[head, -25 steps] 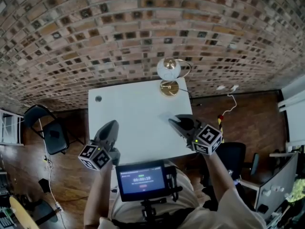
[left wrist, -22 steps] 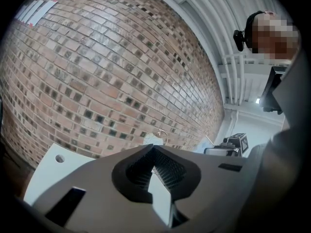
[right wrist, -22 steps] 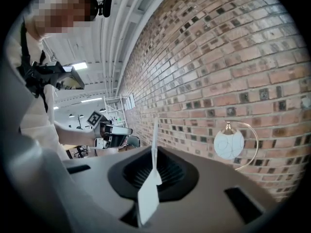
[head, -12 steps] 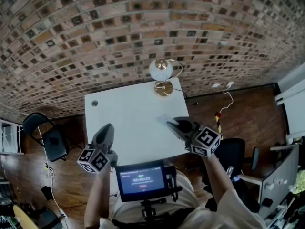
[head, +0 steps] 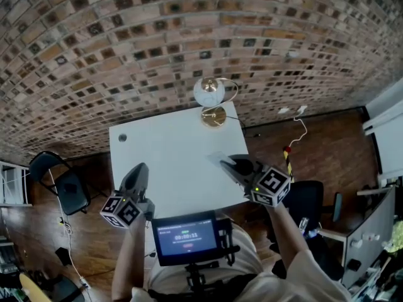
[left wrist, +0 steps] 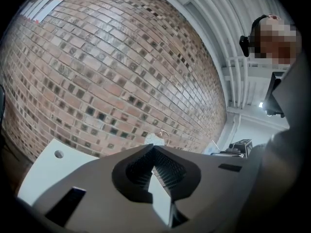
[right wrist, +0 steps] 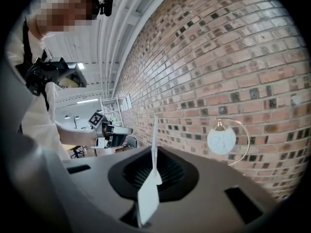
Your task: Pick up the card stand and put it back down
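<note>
Hardly anything has shifted: both grippers sit where they were at the near edge, while the table [head: 160, 140] and lamp [head: 210, 94] now lie a little higher and further left in the head view. At the left, the left gripper [head: 140, 170] has its tips pressed together on nothing. Further right, the right gripper [head: 225, 163] pinches the card stand [head: 216, 158], a thin pale sheet held upright and clear of the tabletop. Such a narrow bite on a slim sheet could let it pivot or slip. If it is lowered tilted, or too near the right edge, it may topple or drop off. The chest screen [head: 187, 238] shows timer digits too small to read, the cubes carry only square markers, and the stand shows no print.
</note>
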A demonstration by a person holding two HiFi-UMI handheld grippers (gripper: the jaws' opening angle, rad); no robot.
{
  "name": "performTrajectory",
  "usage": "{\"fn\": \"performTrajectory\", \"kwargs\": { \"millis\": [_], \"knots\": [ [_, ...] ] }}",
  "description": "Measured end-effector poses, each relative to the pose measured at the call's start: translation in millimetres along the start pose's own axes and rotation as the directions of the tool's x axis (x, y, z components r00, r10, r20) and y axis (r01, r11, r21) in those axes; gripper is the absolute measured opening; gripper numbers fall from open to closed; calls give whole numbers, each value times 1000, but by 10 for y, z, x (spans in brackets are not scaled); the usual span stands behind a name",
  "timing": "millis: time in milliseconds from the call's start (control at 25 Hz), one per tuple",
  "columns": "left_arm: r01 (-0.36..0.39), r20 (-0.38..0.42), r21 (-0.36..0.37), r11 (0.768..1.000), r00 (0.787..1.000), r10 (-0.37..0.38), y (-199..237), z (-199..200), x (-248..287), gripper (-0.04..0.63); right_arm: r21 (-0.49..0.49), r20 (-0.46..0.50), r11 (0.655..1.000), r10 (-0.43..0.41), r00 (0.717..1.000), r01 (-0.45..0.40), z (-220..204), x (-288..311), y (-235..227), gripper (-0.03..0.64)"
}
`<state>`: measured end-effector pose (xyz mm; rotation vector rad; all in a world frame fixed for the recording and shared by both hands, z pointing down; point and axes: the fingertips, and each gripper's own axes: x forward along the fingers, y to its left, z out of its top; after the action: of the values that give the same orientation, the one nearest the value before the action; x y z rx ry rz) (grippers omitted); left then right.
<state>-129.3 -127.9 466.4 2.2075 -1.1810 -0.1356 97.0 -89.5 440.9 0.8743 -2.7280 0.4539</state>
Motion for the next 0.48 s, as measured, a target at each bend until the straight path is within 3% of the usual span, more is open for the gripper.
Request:
{"fn": "performTrajectory", "kwargs": {
  "millis": [480],
  "knots": [
    [-34, -34, 42, 999, 999, 36, 156, -69, 85, 0, -33, -26, 998, -46, 999, 45, -133, 210, -286, 21]
  ]
}}
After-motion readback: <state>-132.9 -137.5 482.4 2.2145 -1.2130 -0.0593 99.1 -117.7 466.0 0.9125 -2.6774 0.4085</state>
